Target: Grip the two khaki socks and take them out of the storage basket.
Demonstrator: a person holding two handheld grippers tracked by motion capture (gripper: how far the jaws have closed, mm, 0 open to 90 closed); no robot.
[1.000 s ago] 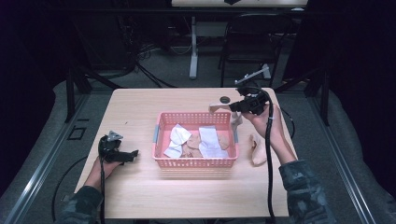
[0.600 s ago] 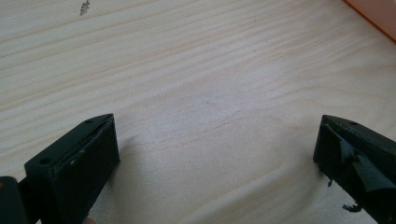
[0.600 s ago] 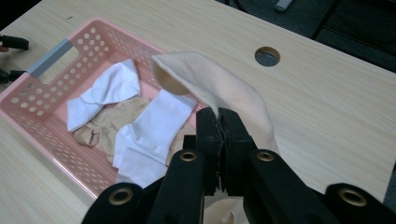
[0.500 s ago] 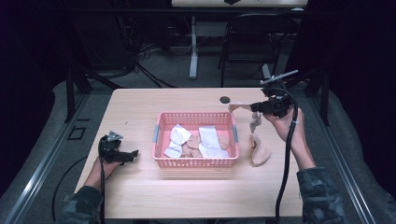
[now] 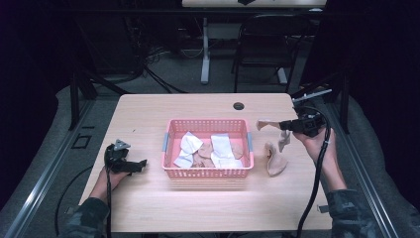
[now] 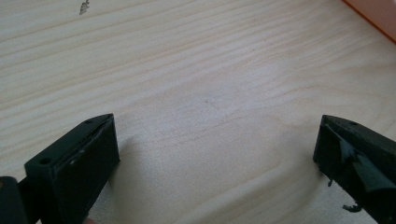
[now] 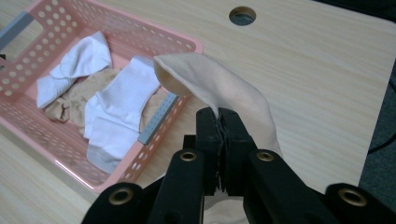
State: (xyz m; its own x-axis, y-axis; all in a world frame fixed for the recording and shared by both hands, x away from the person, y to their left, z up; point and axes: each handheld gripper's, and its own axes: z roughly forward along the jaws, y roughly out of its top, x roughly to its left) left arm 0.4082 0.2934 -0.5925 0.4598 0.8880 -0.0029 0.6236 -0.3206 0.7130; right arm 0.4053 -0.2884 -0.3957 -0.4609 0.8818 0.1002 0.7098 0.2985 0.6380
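Observation:
A pink plastic basket (image 5: 207, 171) sits mid-table, holding white socks (image 5: 221, 146) and beige ones. My right gripper (image 5: 284, 127) hovers just right of the basket, shut on a beige sock (image 5: 266, 123) that hangs from its jaws. In the right gripper view the jaws (image 7: 219, 116) pinch that beige sock (image 7: 210, 81) above the basket's (image 7: 182, 44) corner. A second beige sock (image 5: 275, 162) lies on the table under it. My left gripper (image 5: 140, 164) rests on the table left of the basket, its jaws (image 6: 217, 140) wide apart over bare wood.
The wooden table (image 5: 198, 208) has a round cable hole (image 5: 238, 106) near its back edge, also in the right gripper view (image 7: 242, 15). A basket corner (image 6: 373, 11) shows at the left gripper view's top right. Chairs and table legs stand beyond the far edge.
My right gripper has carried the beige sock rightward and slightly down, from over the basket's back right corner to beside the basket. The left gripper has stayed put.

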